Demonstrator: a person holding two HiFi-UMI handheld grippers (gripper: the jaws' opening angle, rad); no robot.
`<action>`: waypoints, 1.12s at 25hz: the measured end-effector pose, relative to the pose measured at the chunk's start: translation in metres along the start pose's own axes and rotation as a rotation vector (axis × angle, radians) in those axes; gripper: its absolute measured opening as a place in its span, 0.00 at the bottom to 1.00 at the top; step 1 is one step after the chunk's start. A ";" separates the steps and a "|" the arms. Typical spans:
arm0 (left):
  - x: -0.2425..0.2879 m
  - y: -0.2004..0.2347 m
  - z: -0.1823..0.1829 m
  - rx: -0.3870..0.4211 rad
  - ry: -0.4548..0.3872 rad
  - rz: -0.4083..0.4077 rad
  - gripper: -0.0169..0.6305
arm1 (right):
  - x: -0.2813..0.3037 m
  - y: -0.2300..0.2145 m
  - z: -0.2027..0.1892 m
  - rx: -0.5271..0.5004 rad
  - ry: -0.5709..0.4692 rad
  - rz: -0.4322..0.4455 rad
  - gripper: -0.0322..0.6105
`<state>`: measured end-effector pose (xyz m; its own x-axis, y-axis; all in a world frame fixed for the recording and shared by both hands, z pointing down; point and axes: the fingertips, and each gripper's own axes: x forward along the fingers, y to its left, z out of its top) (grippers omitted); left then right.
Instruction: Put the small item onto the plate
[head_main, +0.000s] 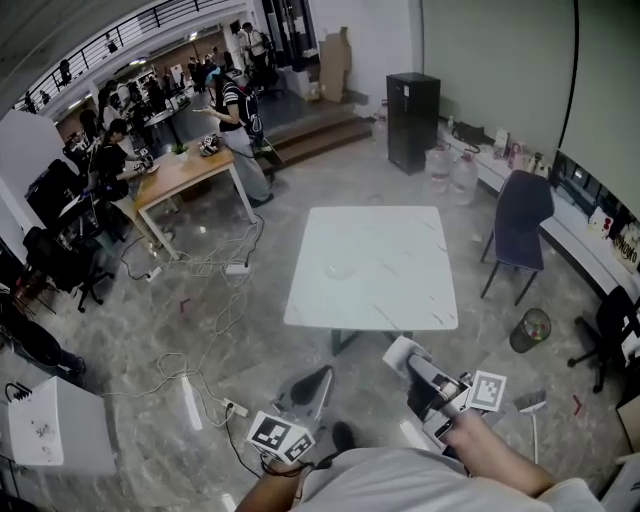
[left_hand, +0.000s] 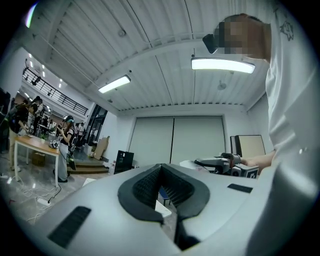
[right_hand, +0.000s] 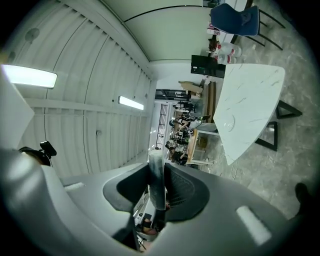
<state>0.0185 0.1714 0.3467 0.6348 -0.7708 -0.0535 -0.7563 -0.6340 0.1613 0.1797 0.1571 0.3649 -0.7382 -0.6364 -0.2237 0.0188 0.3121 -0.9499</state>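
Observation:
The clear plate (head_main: 340, 268) lies on the white marble table (head_main: 400, 290), left of its middle. Both grippers hang well short of the table's near edge, over the floor. My right gripper (head_main: 402, 352) is shut on a thin pale stick-like item (right_hand: 156, 172), which stands upright between its black pads (right_hand: 182, 187). The right gripper view also has the table (right_hand: 252, 95) and the plate (right_hand: 229, 121) far off. My left gripper (head_main: 312, 386) points upward, jaws together and nothing held, and its own view looks across at the right gripper (left_hand: 220, 162).
A blue chair (head_main: 520, 222) stands at the table's right and a bin (head_main: 530, 330) beside it. Cables and a power strip (head_main: 190, 402) lie on the floor at left. A black cabinet (head_main: 412, 120), a wooden table (head_main: 185, 172) and several people are farther back.

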 end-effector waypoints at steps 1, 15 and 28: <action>0.004 0.014 0.004 0.003 0.002 -0.006 0.04 | 0.014 -0.002 0.004 -0.002 -0.007 0.001 0.20; 0.022 0.180 0.038 0.025 -0.009 -0.047 0.04 | 0.175 -0.038 0.014 -0.040 -0.058 0.002 0.20; 0.054 0.253 0.036 -0.005 -0.008 -0.037 0.04 | 0.239 -0.071 0.033 -0.023 -0.066 -0.025 0.20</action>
<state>-0.1437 -0.0330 0.3488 0.6610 -0.7474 -0.0672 -0.7316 -0.6617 0.1641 0.0238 -0.0403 0.3714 -0.6921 -0.6891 -0.2147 -0.0154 0.3115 -0.9501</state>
